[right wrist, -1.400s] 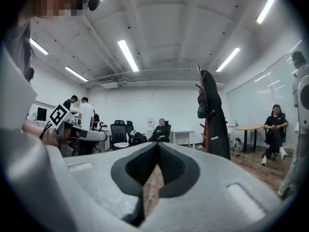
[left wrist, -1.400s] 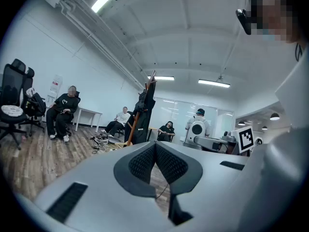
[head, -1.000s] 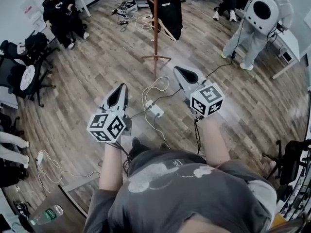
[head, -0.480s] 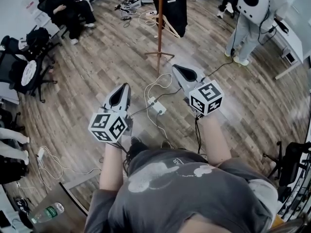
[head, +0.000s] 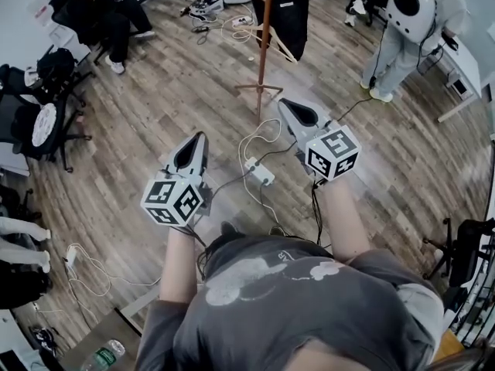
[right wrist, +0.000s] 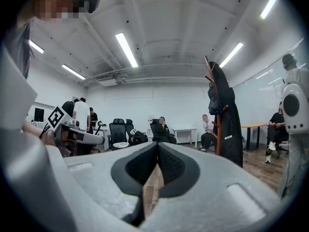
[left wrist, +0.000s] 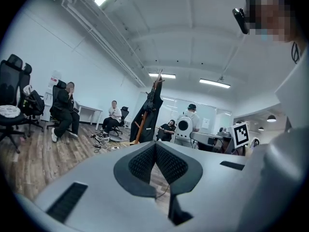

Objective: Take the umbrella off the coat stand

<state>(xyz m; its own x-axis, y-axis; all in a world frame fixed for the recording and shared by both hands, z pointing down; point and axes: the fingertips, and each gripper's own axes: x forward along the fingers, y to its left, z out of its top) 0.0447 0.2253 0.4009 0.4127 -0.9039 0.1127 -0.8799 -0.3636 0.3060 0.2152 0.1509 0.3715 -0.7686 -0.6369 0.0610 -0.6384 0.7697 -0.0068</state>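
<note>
The wooden coat stand (head: 262, 49) rises from the plank floor ahead, its feet (head: 259, 90) just beyond my grippers. A long black shape (head: 290, 6) hangs on it; I cannot tell coat from umbrella. A pale wooden rod (head: 277, 43) slants out below it. My left gripper (head: 195, 140) and right gripper (head: 291, 108) are held level, both shut and empty, well short of the stand. The left gripper view shows the stand (left wrist: 153, 108) beyond the shut left gripper (left wrist: 155, 145). In the right gripper view the stand (right wrist: 218, 124) is right of the right gripper (right wrist: 157, 145).
A white power strip (head: 260, 171) with looping cables lies on the floor between my grippers. Seated people (head: 100, 18) and office chairs (head: 39, 118) line the left. A standing person with a round white pack (head: 410, 10) and a table (head: 464, 64) are on the right.
Both grippers have been carried forward toward the stand, still shut. The floor and the power strip have shifted in the head view.
</note>
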